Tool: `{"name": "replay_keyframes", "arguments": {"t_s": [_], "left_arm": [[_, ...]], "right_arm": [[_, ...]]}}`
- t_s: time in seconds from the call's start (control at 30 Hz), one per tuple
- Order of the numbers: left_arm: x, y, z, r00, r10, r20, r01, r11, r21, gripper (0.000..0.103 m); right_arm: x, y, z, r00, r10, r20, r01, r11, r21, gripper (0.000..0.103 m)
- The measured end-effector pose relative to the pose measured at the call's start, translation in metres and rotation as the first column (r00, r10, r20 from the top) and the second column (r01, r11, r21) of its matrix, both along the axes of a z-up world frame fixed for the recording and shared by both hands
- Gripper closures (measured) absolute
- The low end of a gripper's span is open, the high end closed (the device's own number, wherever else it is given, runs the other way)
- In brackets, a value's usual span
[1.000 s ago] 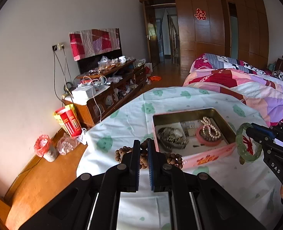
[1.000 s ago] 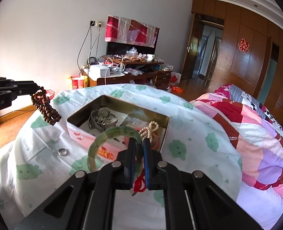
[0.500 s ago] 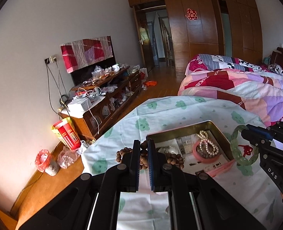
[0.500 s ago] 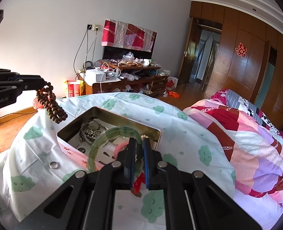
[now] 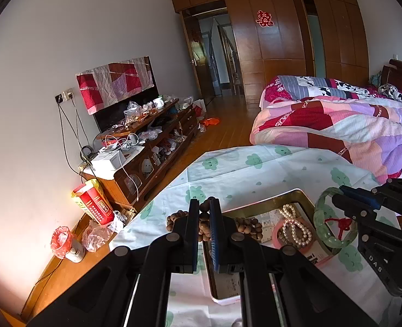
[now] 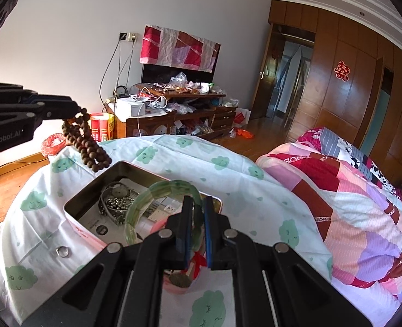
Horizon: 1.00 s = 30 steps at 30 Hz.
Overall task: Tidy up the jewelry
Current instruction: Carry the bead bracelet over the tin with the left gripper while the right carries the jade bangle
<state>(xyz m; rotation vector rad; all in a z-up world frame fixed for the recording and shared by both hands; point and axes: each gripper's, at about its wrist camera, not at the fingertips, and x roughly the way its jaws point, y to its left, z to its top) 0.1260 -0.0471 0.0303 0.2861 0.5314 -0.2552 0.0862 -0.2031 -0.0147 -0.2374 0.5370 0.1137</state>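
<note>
My left gripper [image 5: 204, 207] is shut on a string of brown wooden beads [image 5: 248, 224], which hangs in loops over the near left corner of an open pink tin box [image 5: 269, 208]. From the right wrist view the same beads [image 6: 87, 143] dangle from the left gripper [image 6: 74, 111] above the box [image 6: 76, 227]. My right gripper [image 6: 198, 209] is shut on a green jade bangle [image 6: 135, 212] with a red knot, held over the box's right side. The bangle [image 5: 320, 226] also shows in the left wrist view. Inside the box lie a pearl bracelet [image 5: 293, 227] and a metal chain [image 6: 116, 203].
The box sits on a white cloth with green cloud prints [image 6: 173, 152]. A small silver ring [image 6: 62, 251] lies on the cloth left of the box. A patchwork quilt on a bed [image 6: 350, 199] is at the right. A cluttered wooden cabinet [image 6: 173, 114] stands by the far wall.
Both grippers have risen and drawn toward the box, each still holding its piece. The beads now hang over the box's corner and the bangle over its interior.
</note>
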Motion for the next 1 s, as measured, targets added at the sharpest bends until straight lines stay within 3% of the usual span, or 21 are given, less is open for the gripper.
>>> {"name": "replay_keyframes", "arguments": {"t_s": [0.53,1.0], "left_arm": [[0.027,-0.027,-0.04,0.997,-0.008,-0.08,0.012,0.999,0.045,0.096],[0.036,-0.033,-0.058,0.993,-0.013,-0.119,0.021,0.998,0.067,0.096]], "right_arm": [[0.036,-0.001,-0.018,0.998,-0.031,-0.063,0.03,0.999,-0.021,0.093],[0.046,0.004,-0.035,0.995,-0.021,-0.101,0.017,0.999,-0.038,0.093]]}}
